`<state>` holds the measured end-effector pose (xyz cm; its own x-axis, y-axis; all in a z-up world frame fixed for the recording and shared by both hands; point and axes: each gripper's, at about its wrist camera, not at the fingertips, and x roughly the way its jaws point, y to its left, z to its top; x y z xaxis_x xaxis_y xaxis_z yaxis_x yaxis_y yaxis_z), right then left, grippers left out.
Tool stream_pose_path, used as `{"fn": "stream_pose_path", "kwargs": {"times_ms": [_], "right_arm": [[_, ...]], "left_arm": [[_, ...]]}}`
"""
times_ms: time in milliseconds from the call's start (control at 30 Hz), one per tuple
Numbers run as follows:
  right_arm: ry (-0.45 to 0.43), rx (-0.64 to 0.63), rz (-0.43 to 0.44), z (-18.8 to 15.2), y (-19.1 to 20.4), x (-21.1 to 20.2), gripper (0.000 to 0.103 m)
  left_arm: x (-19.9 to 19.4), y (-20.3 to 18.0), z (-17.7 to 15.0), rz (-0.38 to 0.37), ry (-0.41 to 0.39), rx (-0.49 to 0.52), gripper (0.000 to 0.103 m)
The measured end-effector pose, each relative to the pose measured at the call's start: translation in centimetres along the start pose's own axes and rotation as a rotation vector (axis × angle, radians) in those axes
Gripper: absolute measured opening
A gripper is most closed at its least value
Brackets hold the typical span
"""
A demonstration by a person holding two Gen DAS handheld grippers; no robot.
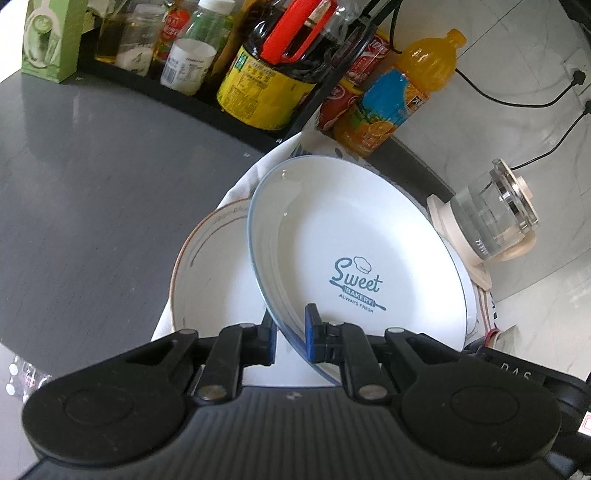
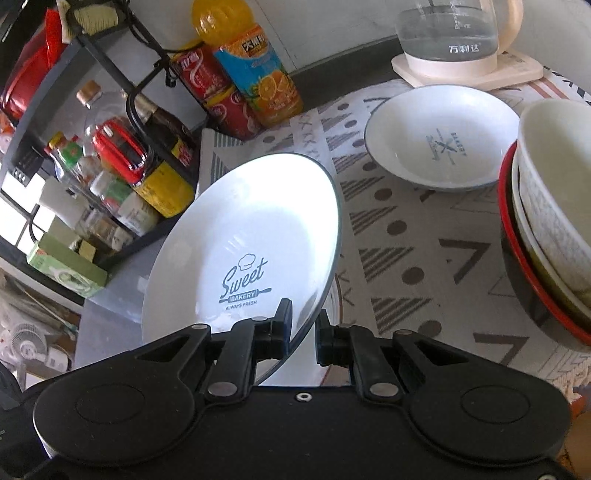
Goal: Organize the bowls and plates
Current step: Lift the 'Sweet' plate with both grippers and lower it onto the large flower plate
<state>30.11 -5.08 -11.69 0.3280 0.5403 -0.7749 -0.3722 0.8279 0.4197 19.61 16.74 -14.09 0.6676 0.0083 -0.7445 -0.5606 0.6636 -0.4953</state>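
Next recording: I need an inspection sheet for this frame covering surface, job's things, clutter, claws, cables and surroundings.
Surface: grey counter; patterned mat.
Job's things: Sweet Bakery plate lifted, tilted above brown-rimmed plate; second bakery plate flat on mat; stacked bowls at right.
Clutter: orange juice bottle, red cans, dark sauce bottle, green box, glass kettle.
Claws: left claw shut on the Sweet Bakery plate's rim; right claw astride the same rim, closure unclear.
Cables: black cords to wall plugs.
Surroundings: black wire rack, pale wall.
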Motion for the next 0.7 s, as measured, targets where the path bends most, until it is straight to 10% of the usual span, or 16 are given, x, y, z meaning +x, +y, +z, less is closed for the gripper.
{"fn": "stream_pose_path", "kwargs": {"times_ms": [700], "right_arm": [[0.037,-0.177,-0.076,-1.0,1.7,0.7,0.012]], "left_arm": [[0.0,1.8,-3.4,0.05,-0.002,-0.097,0.014]]}}
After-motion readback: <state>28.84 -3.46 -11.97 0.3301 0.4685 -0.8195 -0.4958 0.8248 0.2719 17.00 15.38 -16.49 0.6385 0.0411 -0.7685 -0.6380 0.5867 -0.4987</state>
